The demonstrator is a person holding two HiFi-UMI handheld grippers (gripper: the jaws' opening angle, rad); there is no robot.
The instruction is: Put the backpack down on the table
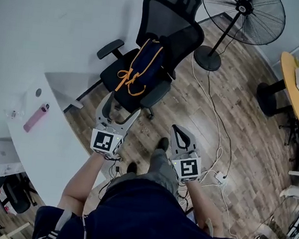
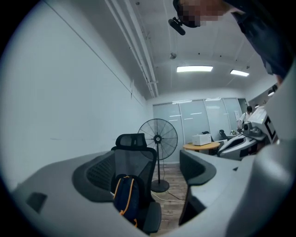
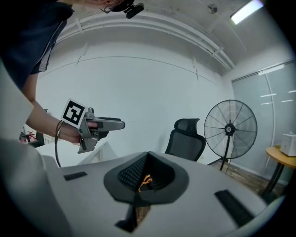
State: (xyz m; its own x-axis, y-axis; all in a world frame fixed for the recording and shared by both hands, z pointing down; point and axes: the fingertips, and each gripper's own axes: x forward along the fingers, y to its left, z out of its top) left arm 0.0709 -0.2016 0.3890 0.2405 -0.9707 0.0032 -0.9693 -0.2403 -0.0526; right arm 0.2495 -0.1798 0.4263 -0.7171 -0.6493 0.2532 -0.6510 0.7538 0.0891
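- The person's dark navy top (image 1: 145,216) filled the bottom of the head view, with both forearms reaching forward.
- The left claw (image 1: 120,107) stood released, its jaws wide apart with nothing between them.
- The right claw (image 1: 176,128) was clenched on nothing, its jaws drawn almost together.
- The navy backpack with orange trim (image 1: 142,63) sat on the seat of the black mesh office chair (image 1: 175,19). It leaned against the backrest, well apart from both claws and from the white table (image 1: 52,144).

Left gripper (image 1: 122,104) agape, right gripper (image 1: 177,129) closed.
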